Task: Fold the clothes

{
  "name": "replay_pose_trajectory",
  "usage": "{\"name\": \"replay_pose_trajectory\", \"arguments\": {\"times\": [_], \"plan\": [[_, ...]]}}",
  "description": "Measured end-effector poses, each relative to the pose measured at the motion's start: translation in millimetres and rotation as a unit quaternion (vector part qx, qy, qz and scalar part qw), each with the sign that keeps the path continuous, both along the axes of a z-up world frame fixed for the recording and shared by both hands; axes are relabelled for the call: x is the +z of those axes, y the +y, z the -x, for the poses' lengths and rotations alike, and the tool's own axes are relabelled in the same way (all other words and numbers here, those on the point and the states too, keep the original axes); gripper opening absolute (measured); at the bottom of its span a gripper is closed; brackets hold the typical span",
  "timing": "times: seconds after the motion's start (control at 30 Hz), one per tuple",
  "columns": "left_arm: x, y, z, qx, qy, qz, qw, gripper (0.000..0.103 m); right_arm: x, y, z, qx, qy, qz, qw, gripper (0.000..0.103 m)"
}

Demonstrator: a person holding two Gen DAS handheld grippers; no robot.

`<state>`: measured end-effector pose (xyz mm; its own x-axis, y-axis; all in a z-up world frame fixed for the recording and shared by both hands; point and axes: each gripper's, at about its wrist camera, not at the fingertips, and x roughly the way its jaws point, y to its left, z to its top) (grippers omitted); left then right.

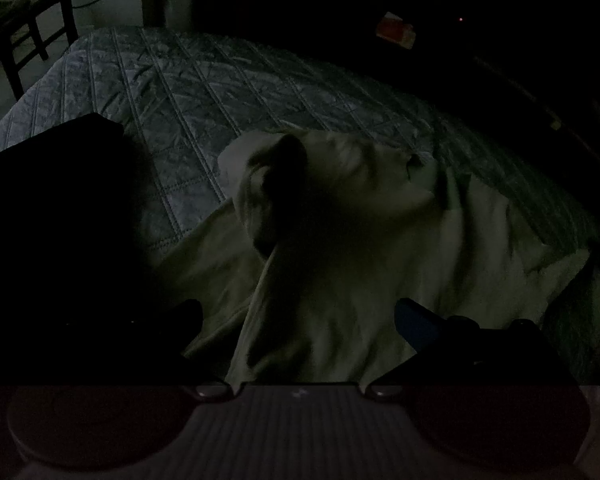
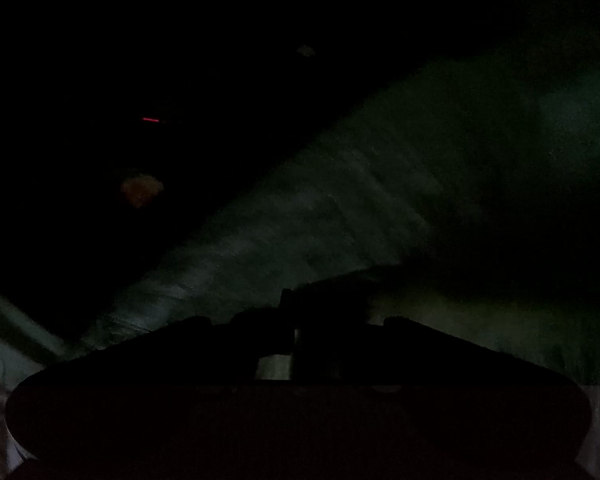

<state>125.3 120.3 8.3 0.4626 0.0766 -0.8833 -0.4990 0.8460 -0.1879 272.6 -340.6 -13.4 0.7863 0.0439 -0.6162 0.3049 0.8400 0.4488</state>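
Note:
A pale garment (image 1: 340,248) lies crumpled and motion-blurred on a quilted bedspread (image 1: 172,92) in the dim left wrist view. My left gripper (image 1: 300,314) hovers over its near part, open, its dark fingers (image 1: 414,318) set wide apart with only cloth below. The garment's far part rises to a peak (image 1: 416,168) where something small and dark meets it. The right wrist view is almost black. There my right gripper (image 2: 294,320) has its fingers pressed together with a thin pale strip of the garment (image 2: 272,366) showing between them.
A dark, flat-topped bulk (image 1: 60,208) lies on the bed at the left, next to the garment. A wooden chair (image 1: 24,20) stands beyond the bed's far left corner. A red and white object (image 1: 394,28) sits in the darkness at the back right.

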Motion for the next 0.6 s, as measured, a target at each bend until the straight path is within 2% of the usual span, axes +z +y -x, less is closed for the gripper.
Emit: {"name": "replay_pose_trajectory", "arguments": {"times": [0.07,0.1,0.13,0.17,0.2,0.27,0.33,0.37,0.4,0.43,0.6], "plan": [[-1,-1,0,-0.001,0.001,0.0,1.0,0.102,23,24,0,0.068,-0.046,0.049,0.995,0.003],[-1,-1,0,-0.001,0.002,0.001,1.0,0.102,34,39,5,0.109,-0.073,0.077,0.988,0.003],[-1,0,0,0.0,0.002,0.001,1.0,0.102,44,57,12,0.158,-0.101,0.115,0.975,0.003],[-2,0,0,0.001,0.003,0.0,1.0,0.102,49,79,24,0.22,-0.127,0.165,0.953,0.003],[-2,0,0,0.003,0.003,0.001,1.0,0.102,50,102,37,0.283,-0.143,0.214,0.924,0.004],[-3,1,0,0.005,0.003,0.001,1.0,0.102,39,141,72,0.394,-0.147,0.297,0.857,0.005],[-2,1,0,0.007,0.002,0.0,1.0,0.102,18,170,115,0.486,-0.149,0.375,0.775,0.01],[-2,1,0,0.007,0.002,0.0,1.0,0.102,6,180,134,0.528,-0.146,0.401,0.734,0.017],[-2,1,0,0.007,0.002,0.0,1.0,0.102,-2,182,144,0.548,-0.135,0.406,0.719,0.026],[-2,1,1,0.006,0.002,-0.001,1.0,0.102,-5,179,145,0.542,-0.12,0.402,0.728,0.047],[-2,7,2,0.016,0.0,0.004,0.9999,0.102,-18,167,151,0.511,-0.044,0.38,0.77,0.051]]}}
